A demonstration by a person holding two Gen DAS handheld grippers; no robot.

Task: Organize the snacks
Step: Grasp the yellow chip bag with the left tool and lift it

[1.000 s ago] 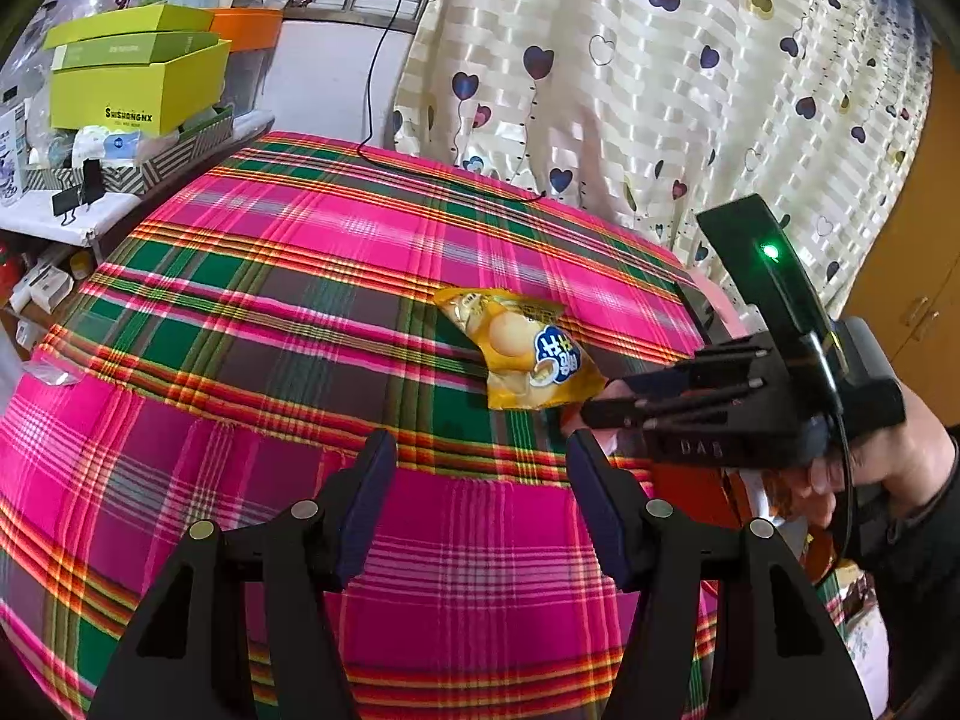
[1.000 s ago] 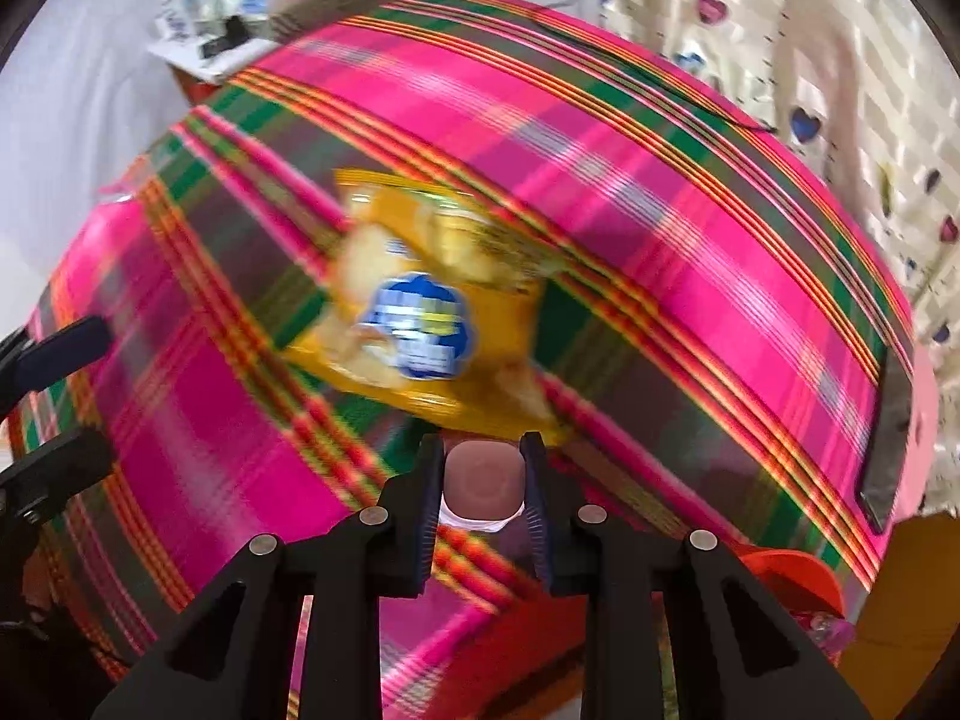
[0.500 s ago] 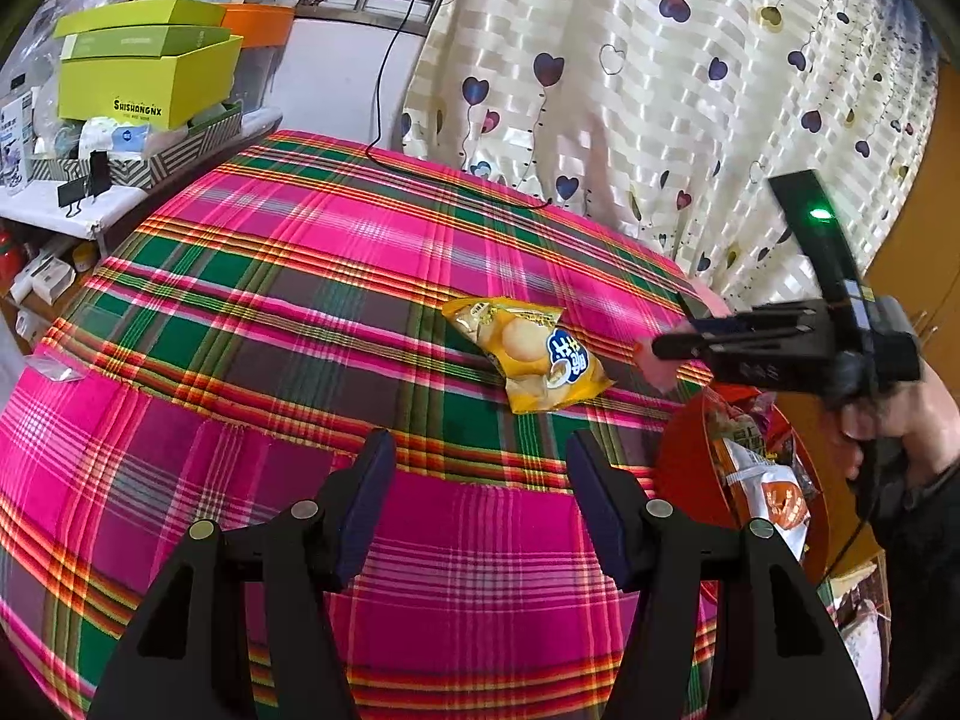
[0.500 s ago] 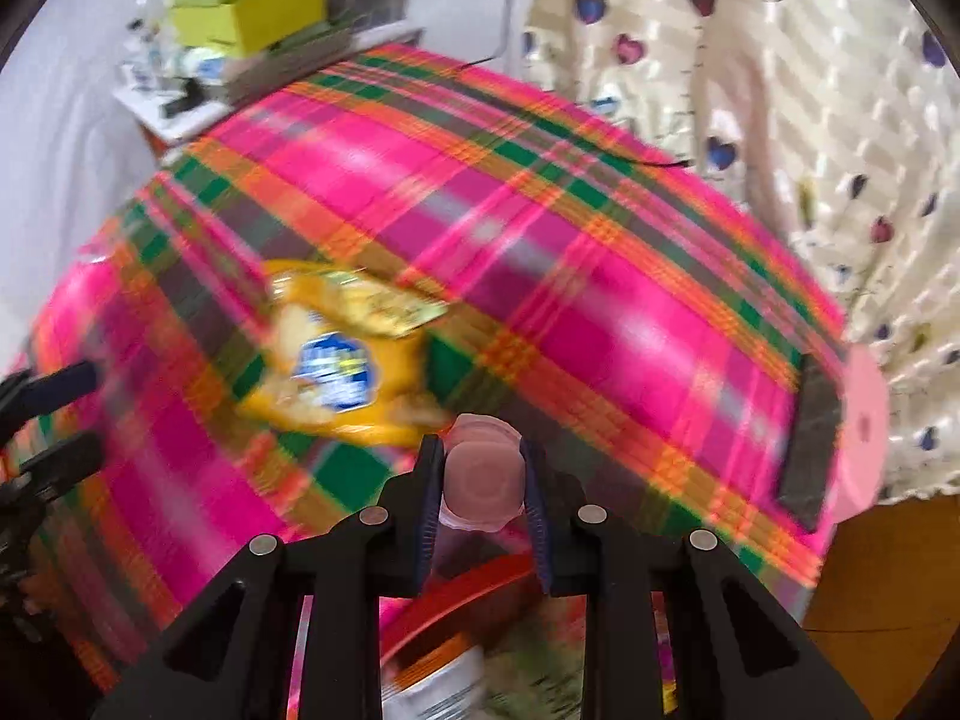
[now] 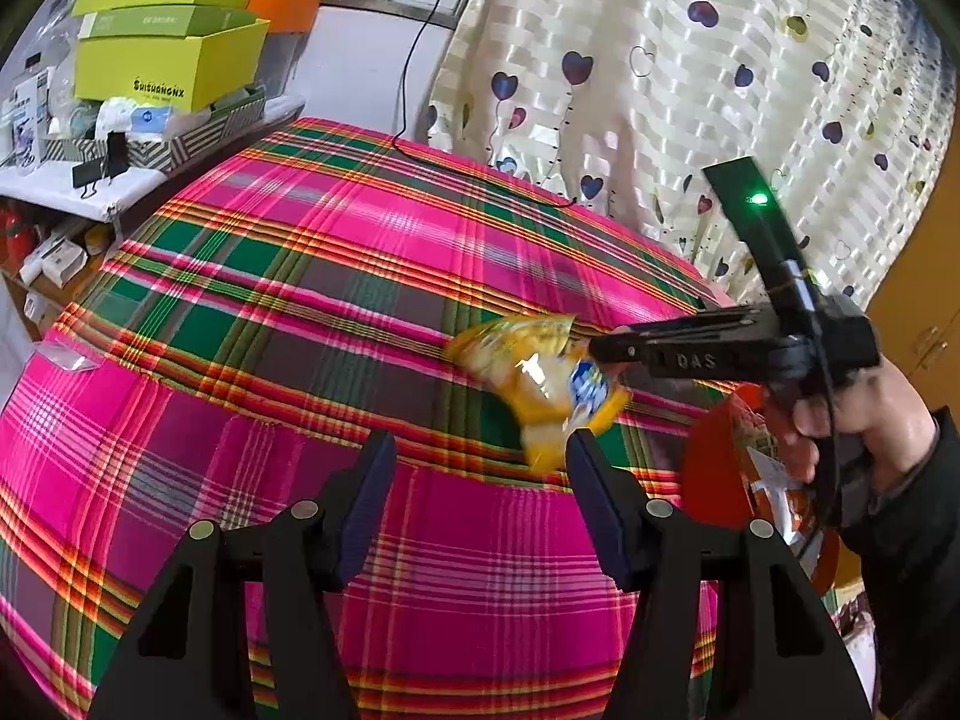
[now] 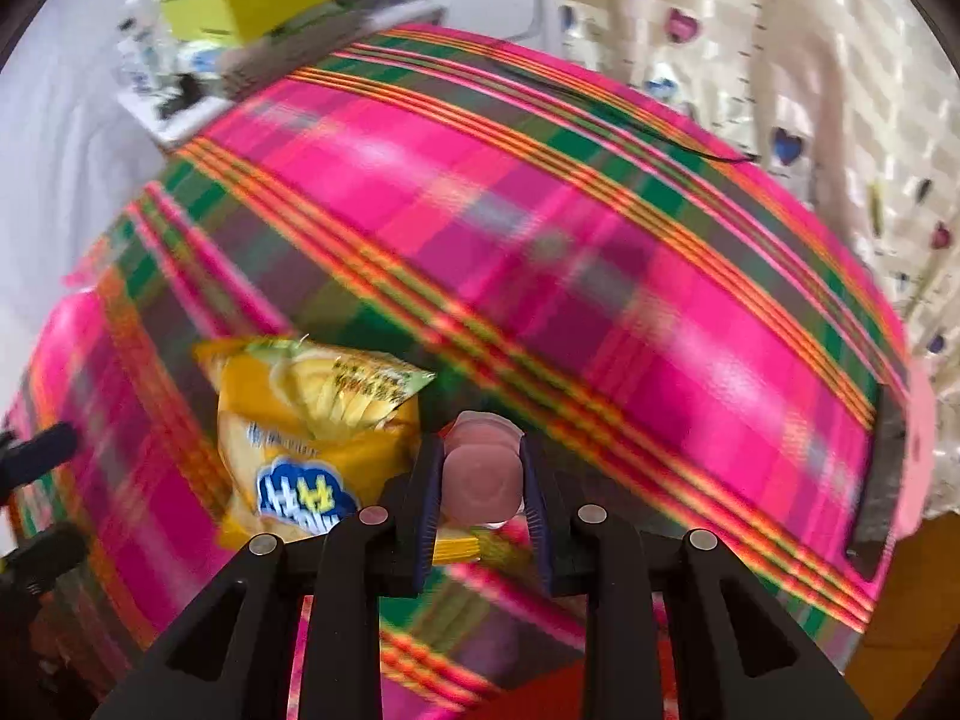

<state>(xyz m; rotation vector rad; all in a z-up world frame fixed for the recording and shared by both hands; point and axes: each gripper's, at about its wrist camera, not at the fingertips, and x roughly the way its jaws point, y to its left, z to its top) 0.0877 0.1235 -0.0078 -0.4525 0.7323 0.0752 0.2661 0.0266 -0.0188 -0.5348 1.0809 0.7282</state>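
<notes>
A yellow chip bag (image 5: 540, 384) with a blue logo lies on the plaid tablecloth (image 5: 300, 300), blurred and tipped up toward the front edge. My right gripper (image 6: 480, 468) is shut on a small round pink snack (image 6: 480, 468). Its tip (image 5: 600, 351) sits right against the bag's right side, and a corner of the bag (image 6: 300, 438) runs under its left finger. My left gripper (image 5: 480, 480) hangs open over the near table edge, with nothing between its fingers. A red basket (image 5: 714, 480) holding snack packets sits below the table's right edge.
Yellow-green boxes (image 5: 168, 60) are stacked on a cluttered shelf at the far left. A heart-print curtain (image 5: 660, 60) hangs behind the table. A black cable (image 5: 480, 174) trails along the far edge. A dark flat object (image 6: 882, 468) lies at the table's right edge.
The right gripper swung out over the red basket, then came back left to the chip bag, still shut on the pink snack. The bag has shifted toward the front edge and tipped up.
</notes>
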